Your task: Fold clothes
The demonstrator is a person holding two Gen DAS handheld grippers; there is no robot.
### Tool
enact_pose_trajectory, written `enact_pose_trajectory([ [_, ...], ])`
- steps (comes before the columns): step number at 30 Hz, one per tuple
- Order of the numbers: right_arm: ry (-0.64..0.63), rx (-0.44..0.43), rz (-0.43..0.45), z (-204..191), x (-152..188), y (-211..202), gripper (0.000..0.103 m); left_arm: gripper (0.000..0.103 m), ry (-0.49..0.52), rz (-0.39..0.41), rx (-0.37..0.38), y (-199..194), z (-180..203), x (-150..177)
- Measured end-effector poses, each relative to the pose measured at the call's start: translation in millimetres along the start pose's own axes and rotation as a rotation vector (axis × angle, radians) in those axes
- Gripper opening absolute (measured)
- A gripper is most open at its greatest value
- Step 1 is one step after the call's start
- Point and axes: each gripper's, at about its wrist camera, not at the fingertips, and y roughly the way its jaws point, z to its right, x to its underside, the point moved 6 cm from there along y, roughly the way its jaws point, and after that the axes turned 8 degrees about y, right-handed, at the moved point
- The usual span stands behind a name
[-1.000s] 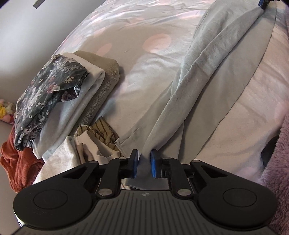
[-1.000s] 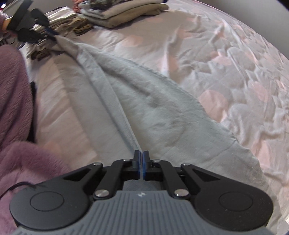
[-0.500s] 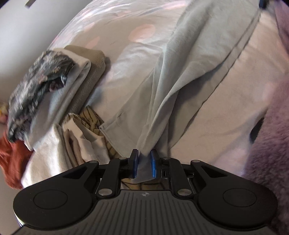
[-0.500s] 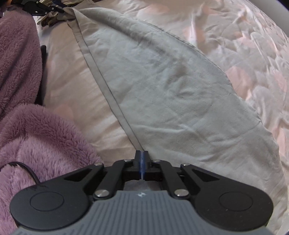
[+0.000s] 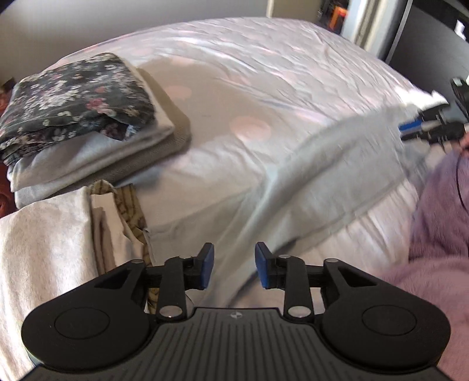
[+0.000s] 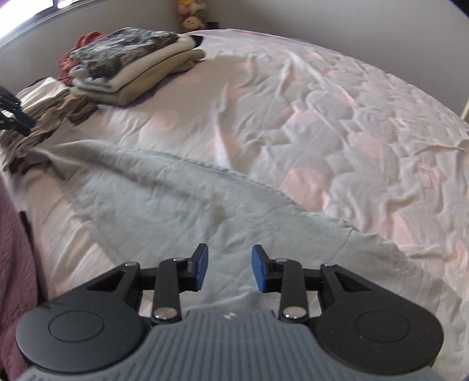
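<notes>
A pale grey garment (image 5: 307, 181) lies spread flat across the bed, also seen in the right wrist view as a long grey sheet of cloth (image 6: 181, 202). My left gripper (image 5: 234, 268) is open just above one end of it, nothing between its blue pads. My right gripper (image 6: 229, 268) is open over the other end, also holding nothing. The right gripper (image 5: 416, 127) shows at the far right of the left wrist view, blurred. The left gripper's fingers (image 6: 14, 117) appear at the left edge of the right wrist view.
A stack of folded clothes topped by a dark floral piece (image 5: 73, 99) sits on the pink-spotted bedsheet (image 6: 337, 123). Cream and striped garments (image 5: 58, 234) lie beside it. A person's fuzzy purple sleeve (image 5: 439, 234) is at the right. Plush toys (image 6: 190, 14) sit by the wall.
Both grippers were shut on the grey garment's ends and holding it stretched. Both have let go and opened, and the garment now lies flat on the bed.
</notes>
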Motion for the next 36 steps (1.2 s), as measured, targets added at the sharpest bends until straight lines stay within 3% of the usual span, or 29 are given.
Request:
enact_pose_trajectory([
  [3,0.035,0.030,-0.007,5,2,6,0.036,0.030,0.000,-0.075,-0.100,19,-11,1],
  [9,0.141,0.016,-0.011,22,6,9,0.036,0.030,0.142,-0.141,-0.166,57,4,14],
  [13,0.188,-0.003,-0.019,26,8,12,0.036,0.030,0.177,-0.196,-0.227,72,7,28],
  [17,0.184,-0.006,-0.027,24,8,16,0.036,0.030,0.179,-0.192,-0.230,74,15,33],
  [19,0.178,-0.004,-0.028,23,8,16,0.036,0.014,0.183,-0.180,-0.229,71,17,34],
  [21,0.176,-0.003,-0.026,23,8,15,0.036,0.008,0.183,-0.160,-0.230,66,18,34],
  [28,0.174,-0.005,-0.024,23,8,14,0.037,0.004,0.102,-0.076,-0.338,35,-10,9],
  [30,0.171,-0.003,-0.023,22,8,14,0.038,0.004,0.071,-0.073,-0.323,35,-17,3],
  [33,0.172,-0.001,-0.022,22,8,14,0.039,0.004,0.069,-0.112,-0.240,42,-16,2],
  [36,0.177,-0.006,-0.022,23,8,14,0.044,0.011,0.091,-0.136,-0.231,53,-10,8],
])
